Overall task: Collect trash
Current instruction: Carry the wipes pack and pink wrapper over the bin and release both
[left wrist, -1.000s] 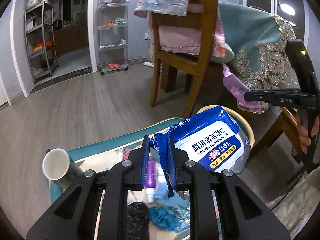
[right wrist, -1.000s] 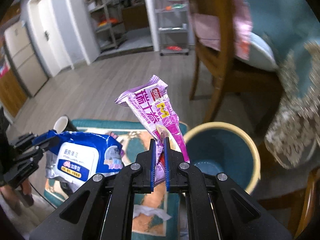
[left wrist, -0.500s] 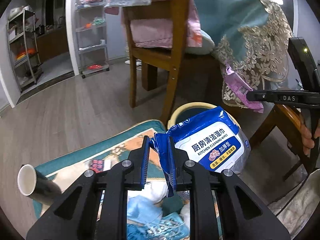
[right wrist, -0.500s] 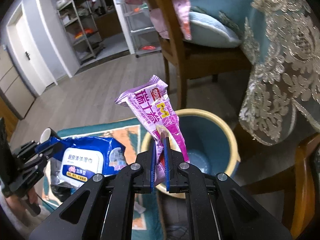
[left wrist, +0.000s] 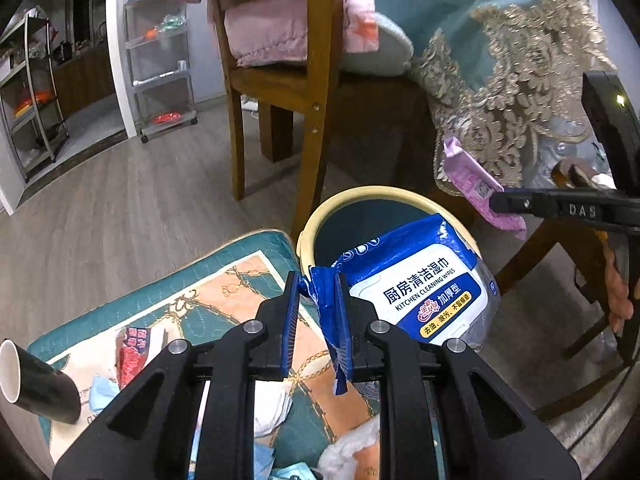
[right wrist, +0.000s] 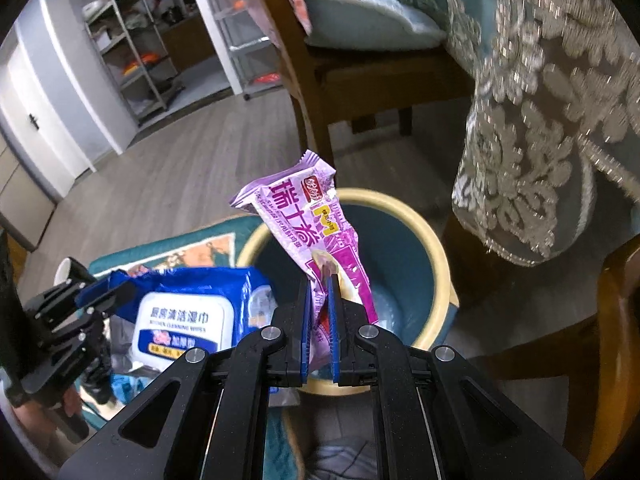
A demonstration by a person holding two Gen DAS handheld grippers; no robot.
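Note:
My left gripper (left wrist: 318,280) is shut on the crumpled end of a blue kitchen wipes pack (left wrist: 416,288), which hangs over the near rim of a yellow-rimmed blue bin (left wrist: 316,220). My right gripper (right wrist: 320,284) is shut on a purple snack wrapper (right wrist: 304,216) that stands up over the same bin (right wrist: 434,240). In the right wrist view the wipes pack (right wrist: 188,316) and the left gripper (right wrist: 102,292) sit left of the bin. In the left wrist view the right gripper (left wrist: 496,202) holds the wrapper (left wrist: 472,180) beyond the bin's far right rim.
A patterned rug (left wrist: 224,292) carries loose trash: a red wrapper (left wrist: 132,354), tissues (left wrist: 272,404), blue scraps and a black paper cup (left wrist: 36,384) on its side. A wooden chair (left wrist: 312,92) and a lace-edged tablecloth (left wrist: 500,120) stand close behind the bin.
Both grippers have travelled toward the bin and sunk lower, each keeping its load. The bin now lies right under the wipes pack and the wrapper; the chair and tablecloth look nearer.

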